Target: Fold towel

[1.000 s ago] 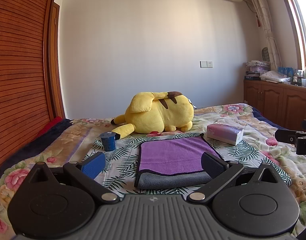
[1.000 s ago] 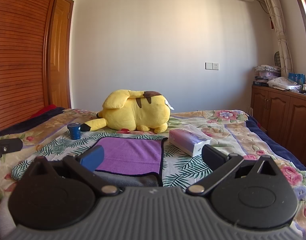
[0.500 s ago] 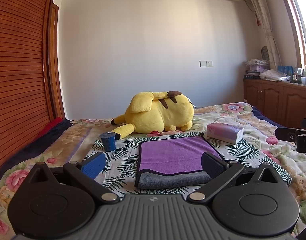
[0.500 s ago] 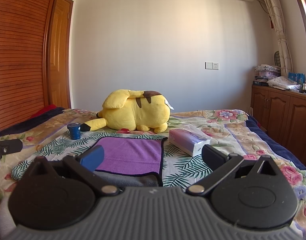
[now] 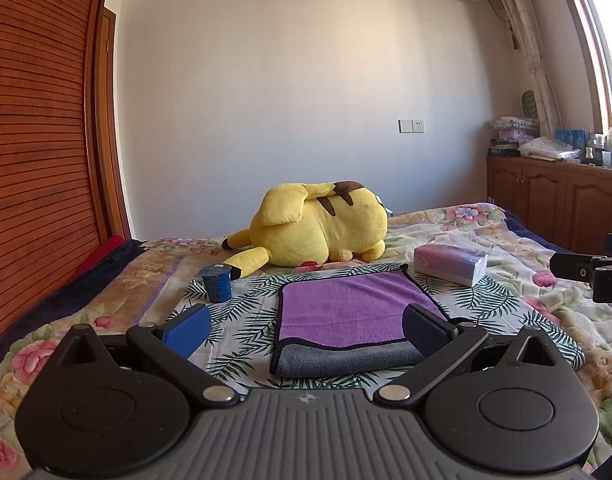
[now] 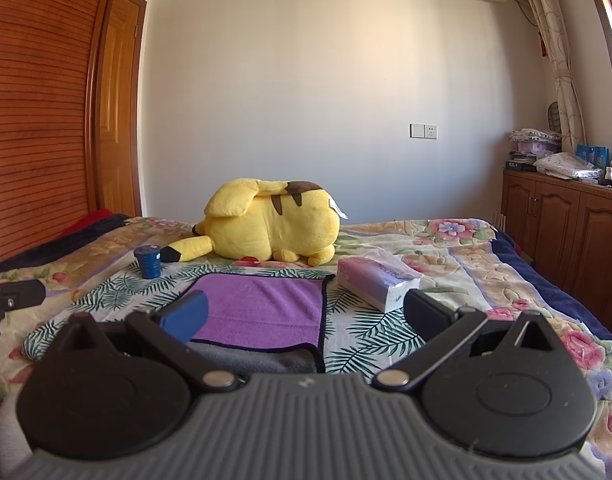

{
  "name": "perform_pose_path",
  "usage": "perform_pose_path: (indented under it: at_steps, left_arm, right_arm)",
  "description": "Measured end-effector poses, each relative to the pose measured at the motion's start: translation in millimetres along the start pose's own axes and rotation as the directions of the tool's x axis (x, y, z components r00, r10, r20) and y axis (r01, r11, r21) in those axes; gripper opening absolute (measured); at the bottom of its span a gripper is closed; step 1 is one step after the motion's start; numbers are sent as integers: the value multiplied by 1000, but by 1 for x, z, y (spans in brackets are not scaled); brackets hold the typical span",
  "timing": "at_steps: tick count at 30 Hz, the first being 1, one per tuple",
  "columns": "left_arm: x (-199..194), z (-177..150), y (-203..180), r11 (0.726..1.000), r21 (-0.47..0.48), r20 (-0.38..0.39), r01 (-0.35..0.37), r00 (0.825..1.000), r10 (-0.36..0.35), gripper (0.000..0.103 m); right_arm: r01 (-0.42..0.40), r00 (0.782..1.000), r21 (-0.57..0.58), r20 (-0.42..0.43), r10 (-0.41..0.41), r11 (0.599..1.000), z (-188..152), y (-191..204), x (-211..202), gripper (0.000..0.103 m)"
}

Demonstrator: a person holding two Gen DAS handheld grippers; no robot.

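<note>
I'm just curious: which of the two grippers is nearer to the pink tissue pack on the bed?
Right. The right gripper has the tissue pack just beyond its right finger. The left gripper faces the purple towel, with the pack further off to its right.

Both wrist views low over bed (image 5: 506, 240), facing far wall; left view offset left; shared: towel (image 5: 354, 308) (image 6: 261, 308), plush (image 5: 322, 228) (image 6: 273, 224).

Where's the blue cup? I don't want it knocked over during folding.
In the left wrist view the blue cup stands upright on the bed, left of the towel, near the yellow plush toy's tail.
</note>
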State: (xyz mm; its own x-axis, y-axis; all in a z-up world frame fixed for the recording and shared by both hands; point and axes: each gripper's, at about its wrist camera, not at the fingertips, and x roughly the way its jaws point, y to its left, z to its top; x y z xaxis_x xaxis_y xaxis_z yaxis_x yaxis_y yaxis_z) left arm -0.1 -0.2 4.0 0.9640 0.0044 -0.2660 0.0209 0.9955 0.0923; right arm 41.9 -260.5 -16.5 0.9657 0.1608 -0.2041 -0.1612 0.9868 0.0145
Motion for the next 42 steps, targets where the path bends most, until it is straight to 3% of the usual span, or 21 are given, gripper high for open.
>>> perform_pose_path:
  at_steps: [26,42]
  left_arm:
    - [-2,1,2,1000,8,-3,-1,1000,1,87]
    - [9,-2,1,1000,19,-52,6,999,-5,87]
  right_arm:
    - [0,1000,1,0,0,1000,-2,3,0,103]
    - [-34,999,-22,-40,33,999,0,8,10,103]
